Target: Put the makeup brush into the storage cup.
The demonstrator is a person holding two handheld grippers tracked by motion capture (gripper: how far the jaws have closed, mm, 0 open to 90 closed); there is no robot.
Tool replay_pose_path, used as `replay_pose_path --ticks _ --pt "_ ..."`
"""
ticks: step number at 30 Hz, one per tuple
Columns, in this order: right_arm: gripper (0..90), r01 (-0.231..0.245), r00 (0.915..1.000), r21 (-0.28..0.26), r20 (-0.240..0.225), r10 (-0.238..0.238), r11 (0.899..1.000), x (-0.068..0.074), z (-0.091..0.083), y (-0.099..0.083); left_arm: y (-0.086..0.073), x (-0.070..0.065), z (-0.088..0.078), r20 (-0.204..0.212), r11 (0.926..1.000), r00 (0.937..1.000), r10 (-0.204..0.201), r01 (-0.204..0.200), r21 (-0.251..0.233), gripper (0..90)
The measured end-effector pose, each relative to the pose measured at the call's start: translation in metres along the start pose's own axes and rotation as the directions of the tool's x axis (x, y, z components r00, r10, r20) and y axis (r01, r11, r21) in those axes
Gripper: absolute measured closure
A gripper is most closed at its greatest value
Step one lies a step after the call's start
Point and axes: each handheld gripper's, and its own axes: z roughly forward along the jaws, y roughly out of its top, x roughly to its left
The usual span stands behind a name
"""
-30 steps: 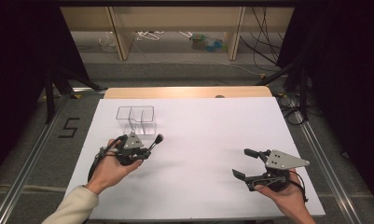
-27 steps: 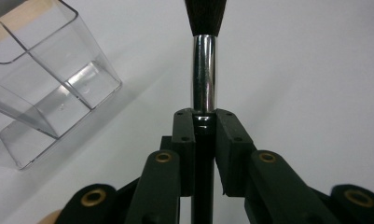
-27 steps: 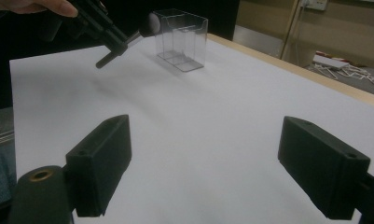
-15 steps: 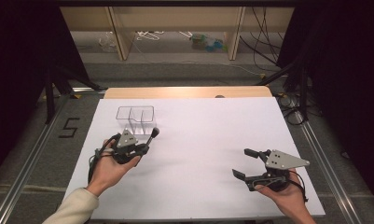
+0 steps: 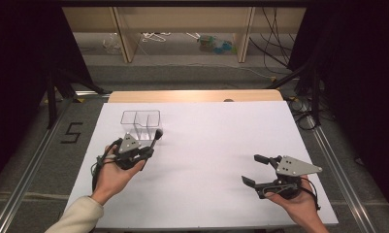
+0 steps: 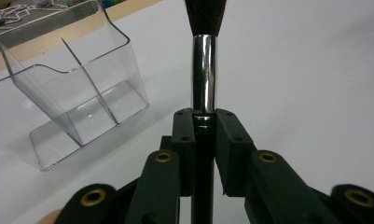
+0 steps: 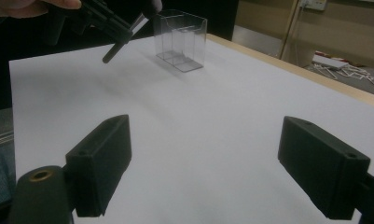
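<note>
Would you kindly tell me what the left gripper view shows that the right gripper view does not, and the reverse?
Left gripper view alone: the brush's chrome ferrule clamped between its own jaws, and the floor of the clear organizer.

Right gripper view alone: the right gripper wide open over bare white table, and the person's hand.

Shared: brush, organizer, table.

Makeup brush (image 6: 204, 74): bristle tip cut off at top edge of left gripper view; handle end hidden behind jaws. Shelf clutter (image 5: 216, 43), upper centre of high view: blurred, possibly bottles.
</note>
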Motion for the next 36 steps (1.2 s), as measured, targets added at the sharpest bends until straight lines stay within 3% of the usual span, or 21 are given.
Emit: replay_pose_path --ticks 8,10,15,22,23,24,25,26,29,30,33,34,36 --pt "18.2 0.0 1.0 0.0 0.0 0.0 1.0 -0.0001 0.0001 -0.0001 0.0003 0.0028 -0.0009 -0.012 0.9993 0.9999 -0.012 0.012 -0.034 78.4" --pt "18.2 0.0 1.0 0.0 0.0 0.0 1.0 0.0 0.0001 -0.0001 -0.0002 0.001 -0.0003 -0.013 0.9973 0.9987 -0.049 0.048 -0.055 78.4" --pt "18.2 0.0 1.0 -0.001 0.0 0.0 1.0 -0.0001 0.0001 0.0 0.0002 0.0029 -0.001 -0.02 0.9973 0.9989 -0.041 0.04 -0.062 78.4" --pt "18.2 -0.001 1.0 0.0 0.001 0.001 1.0 -0.0001 0.0001 -0.0001 0.0006 0.0019 -0.0011 -0.016 0.9943 0.9977 -0.067 0.065 -0.084 78.4" --pt "18.3 -0.001 1.0 -0.001 0.001 0.001 1.0 -0.0001 0.0 -0.0001 0.001 0.0036 -0.0015 -0.019 0.9955 0.9988 -0.046 0.044 -0.084 78.4" --pt "18.2 -0.001 1.0 0.0 0.001 0.001 1.0 0.0 0.0 0.0 0.0009 0.0029 -0.0014 -0.021 0.9946 0.998 -0.059 0.057 -0.087 78.4" --pt "18.2 -0.001 1.0 0.0 0.0 0.001 1.0 -0.0001 0.0 0.0 0.001 0.0039 -0.0015 -0.02 0.995 0.9987 -0.047 0.045 -0.089 78.4" --pt "18.2 0.0 1.0 0.0 0.001 0.0 1.0 -0.0001 0.0 -0.0001 0.0007 0.0031 -0.0015 -0.018 0.9937 0.9977 -0.066 0.064 -0.092 78.4" --pt "18.3 -0.001 1.0 0.0 0.001 0.001 1.0 -0.0001 0.0 -0.0001 0.0006 0.004 -0.0009 -0.017 0.9935 0.998 -0.06 0.058 -0.098 78.4" --pt "18.2 -0.001 1.0 0.0 0.001 0.001 1.0 -0.0001 0.0 -0.0001 0.0008 0.0049 -0.001 -0.028 0.9943 0.9987 -0.042 0.039 -0.099 78.4" --pt "18.3 -0.002 1.0 0.0 0.002 0.002 1.0 -0.0001 0.0 -0.0001 0.0005 0.0042 -0.0007 -0.027 0.9923 0.9976 -0.063 0.06 -0.108 78.4" --pt "18.3 -0.001 1.0 0.0 0.001 0.001 1.0 -0.0001 0.0001 -0.0001 0.0014 0.0067 -0.0013 -0.033 0.9938 0.9991 -0.026 0.022 -0.108 78.4" --pt "18.3 -0.001 1.0 0.001 0.0 0.001 1.0 -0.0001 0.0002 -0.0001 0.0013 0.0059 -0.0013 -0.037 0.9922 0.9983 -0.046 0.041 -0.117 78.4"
